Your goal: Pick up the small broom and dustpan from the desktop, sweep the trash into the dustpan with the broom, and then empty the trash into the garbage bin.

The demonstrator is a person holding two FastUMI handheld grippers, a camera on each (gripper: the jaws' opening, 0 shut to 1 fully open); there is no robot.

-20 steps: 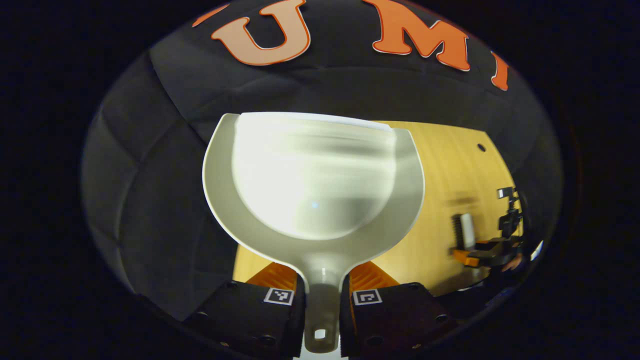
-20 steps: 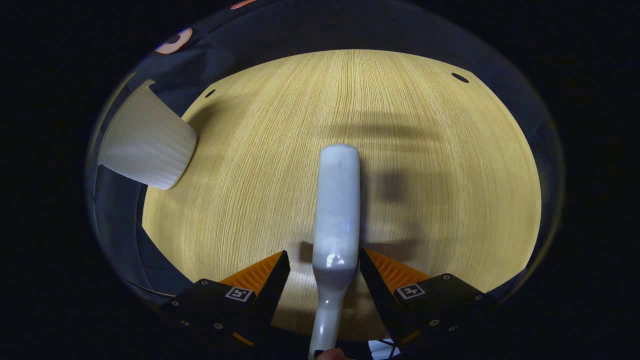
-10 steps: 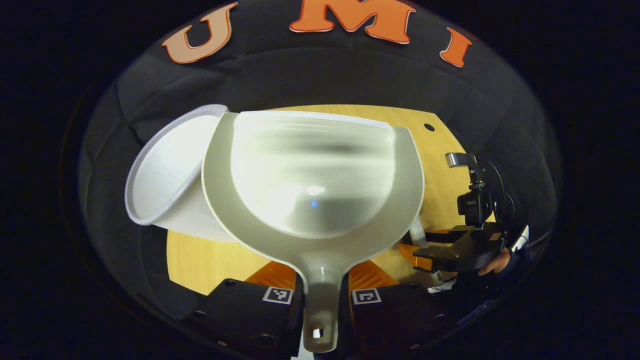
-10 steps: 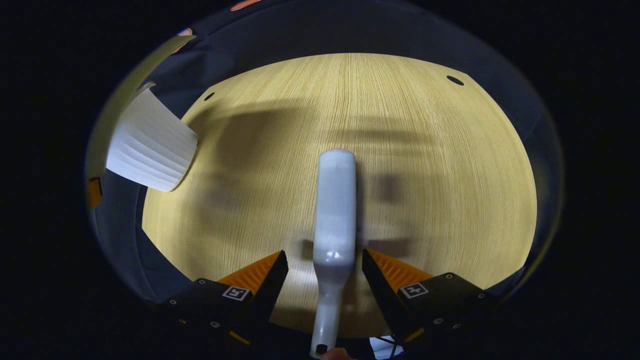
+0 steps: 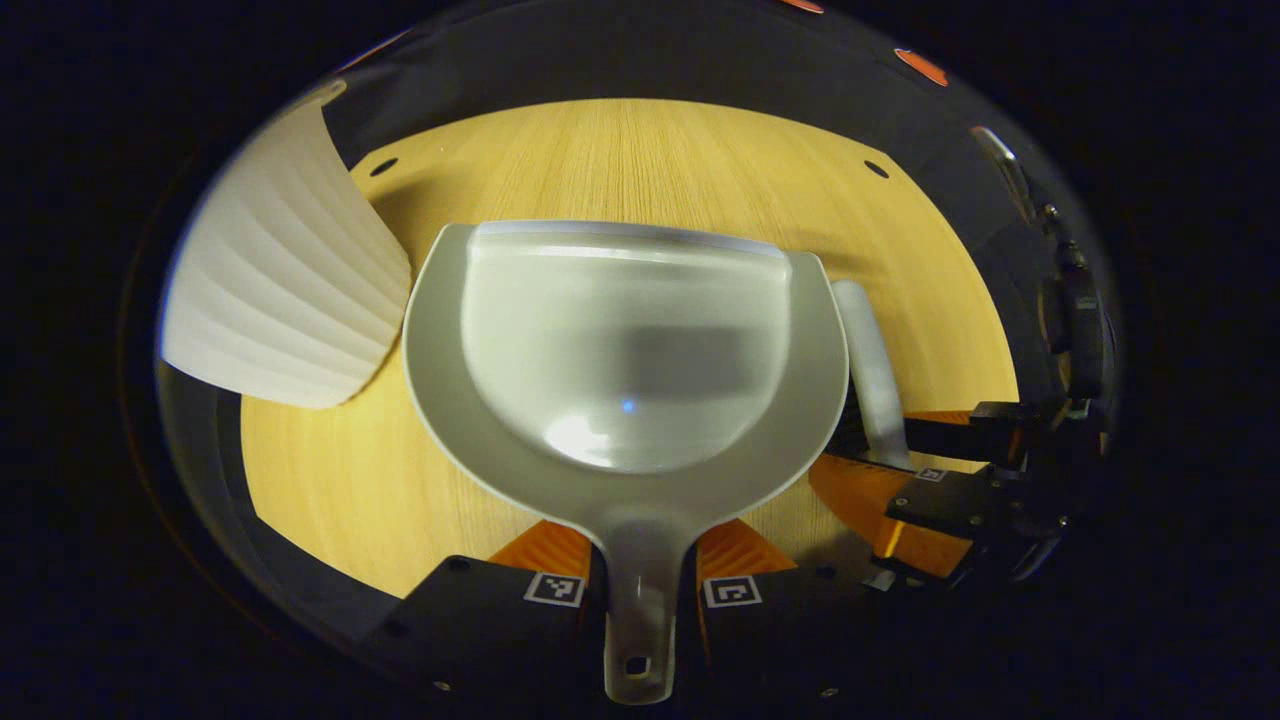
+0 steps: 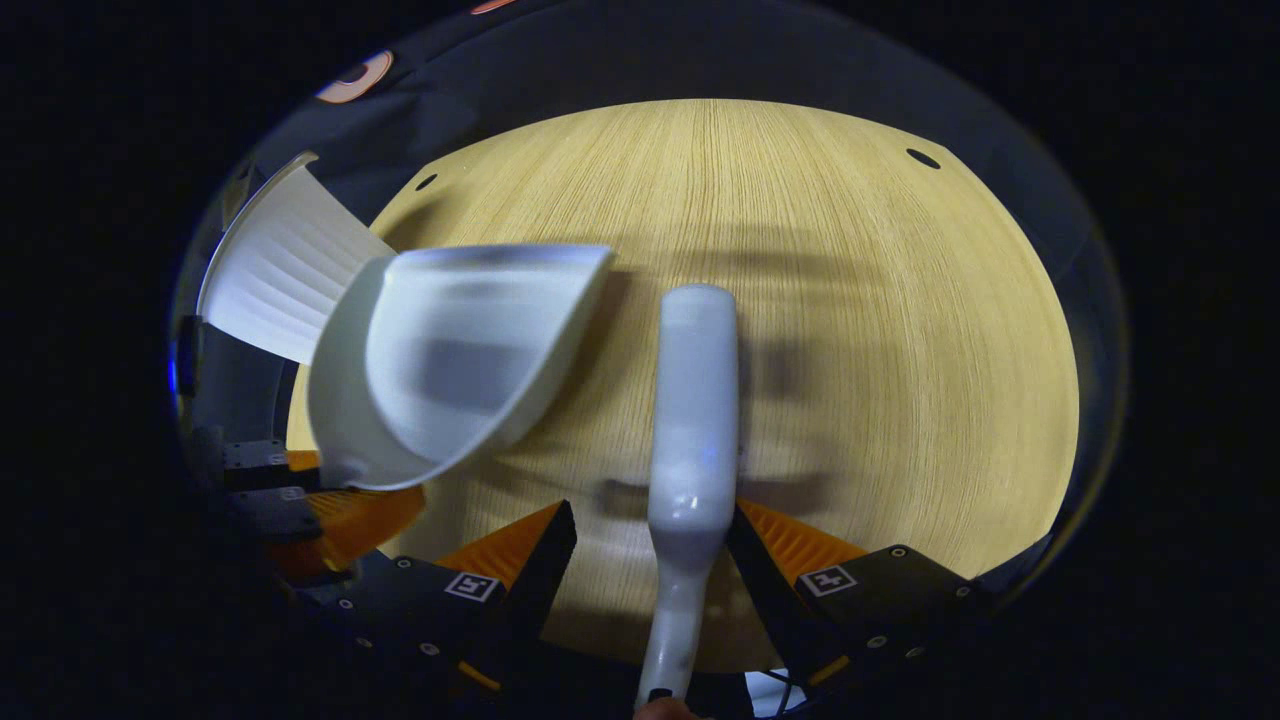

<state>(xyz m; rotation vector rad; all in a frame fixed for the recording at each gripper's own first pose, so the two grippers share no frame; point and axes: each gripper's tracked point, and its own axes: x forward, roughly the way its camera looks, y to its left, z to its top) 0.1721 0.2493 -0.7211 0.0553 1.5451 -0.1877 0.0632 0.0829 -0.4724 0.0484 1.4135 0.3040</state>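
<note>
Right now I have the dustpan (image 5: 625,350) clamped by its handle in my left gripper (image 5: 644,590), pan pointing straight ahead along the fingers and hanging over the middle of the tabletop (image 5: 640,150). I see no trash in the pan or on the wood, so I judge the emptying done. The broom (image 6: 692,400) lies along my right gripper (image 6: 648,545), handle back between the fingers; those stand apart from it on both sides, so I cannot tell whether anything grips it. Broom and dustpan run roughly parallel, the broom just beside the pan's right rim. The ribbed white garbage bin (image 5: 285,285) sits at the tabletop's far left corner, nearer my left gripper, its wall just beside the pan's left rim and apt to catch it.
</note>
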